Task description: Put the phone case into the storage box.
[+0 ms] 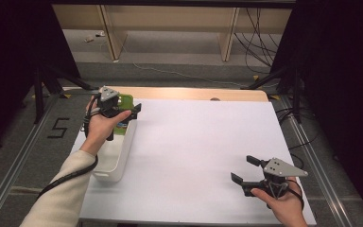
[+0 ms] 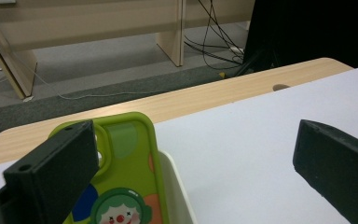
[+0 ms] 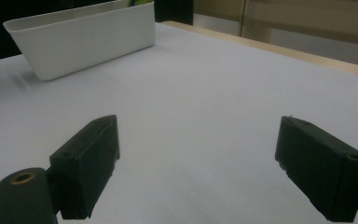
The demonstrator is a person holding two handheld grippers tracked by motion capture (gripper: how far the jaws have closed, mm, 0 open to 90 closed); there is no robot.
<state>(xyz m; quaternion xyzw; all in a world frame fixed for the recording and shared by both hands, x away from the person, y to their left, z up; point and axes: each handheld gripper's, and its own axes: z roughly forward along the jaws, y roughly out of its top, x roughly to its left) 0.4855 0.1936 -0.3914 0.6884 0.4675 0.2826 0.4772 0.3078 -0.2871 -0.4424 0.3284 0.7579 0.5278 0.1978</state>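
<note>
We see a desk (image 1: pixel 203 156) covered by a white sheet, viewed from above, with a person's two forearms entering from the bottom edge. Each hand holds a hand-held gripper.

The left hand-held gripper (image 1: pixel 131 111) hovers over the far end of a long, narrow white plastic bin (image 1: pixel 118 163) that sits at the left edge of the desk. Its jaws are spread wide with nothing between them. Standing in that far end of the bin is a lime-green phone case (image 2: pixel 133 168) printed with coloured dots and a small cartoon clown face. In the left gripper view the case leans upright against the bin's end, just beside one jaw; we cannot tell whether that jaw touches it.

The right hand-held gripper (image 1: pixel 246 171) rests low near the front right corner of the desk, well apart from the bin, its jaws also spread and bare.

Our judgement is that the left hand-held gripper is lined up to take the case. The risk is a poor bite: the case is thin, smooth and tilted, so jaws closing off-centre could push it flat into the bin or let it slip. A jaw could also catch the bin's rim and drag or tip the light bin, since the right hand-held gripper is too far away to steady it.
</note>
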